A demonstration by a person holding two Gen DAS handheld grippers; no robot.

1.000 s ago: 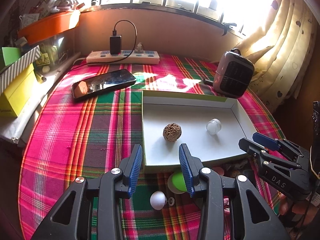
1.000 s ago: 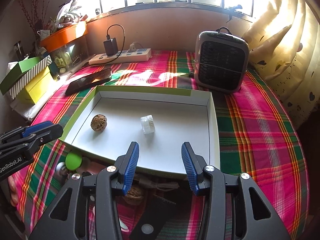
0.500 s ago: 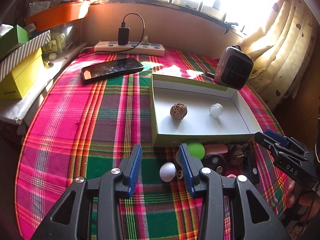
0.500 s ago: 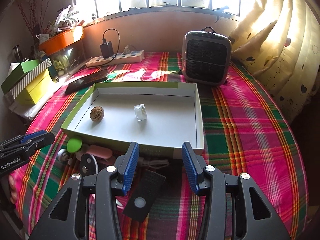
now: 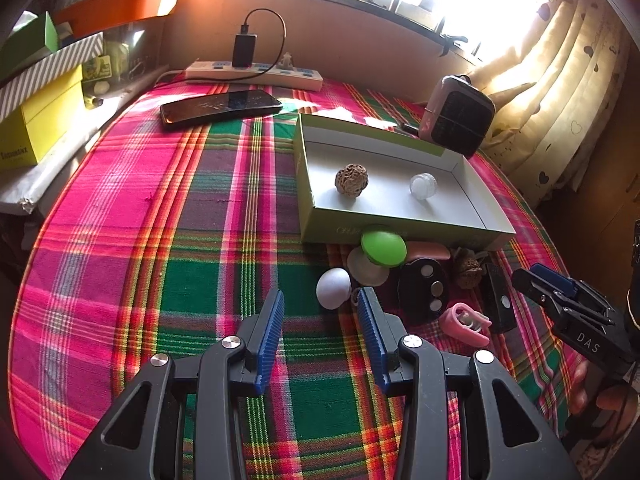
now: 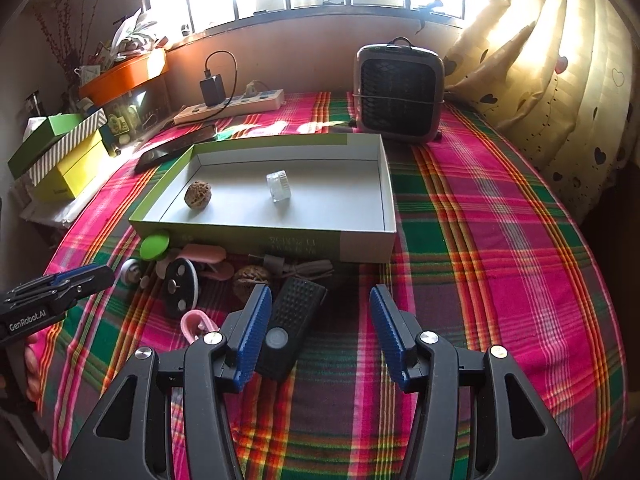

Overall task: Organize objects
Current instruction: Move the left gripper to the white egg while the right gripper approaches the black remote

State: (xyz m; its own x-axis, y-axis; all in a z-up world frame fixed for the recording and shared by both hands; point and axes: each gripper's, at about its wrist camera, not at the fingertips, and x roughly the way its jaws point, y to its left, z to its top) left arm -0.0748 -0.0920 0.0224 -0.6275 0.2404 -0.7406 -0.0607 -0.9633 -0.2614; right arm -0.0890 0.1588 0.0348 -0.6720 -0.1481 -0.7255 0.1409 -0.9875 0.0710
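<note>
A shallow green-sided box [image 5: 384, 236] [image 6: 360, 246] holds a walnut [image 5: 351, 180] [image 6: 197, 196] and a clear small jar [image 5: 423, 186] [image 6: 279, 185]. Loose items lie in front of it: a white egg [image 5: 333, 288], a green round lid [image 5: 383, 249] [image 6: 154, 245], a black disc [image 5: 423, 292] [image 6: 182, 288], a second walnut [image 5: 466, 268] [image 6: 251, 276], a pink clip [image 5: 466, 322] [image 6: 195, 323] and a black remote [image 6: 292, 316]. My left gripper [image 5: 320, 334] is open and empty just short of the egg. My right gripper [image 6: 318, 336] is open and empty, its left finger beside the remote.
A phone [image 5: 220, 106], a power strip with charger [image 5: 256, 72] and a small heater [image 6: 400, 88] stand behind the box. Yellow and striped boxes [image 5: 36, 92] sit at the left edge. A curtain [image 6: 560, 60] hangs on the right. Plaid cloth covers the table.
Both grippers have pulled back from the box toward the near side, so the loose items in front of it now show. Both stay open and empty.
</note>
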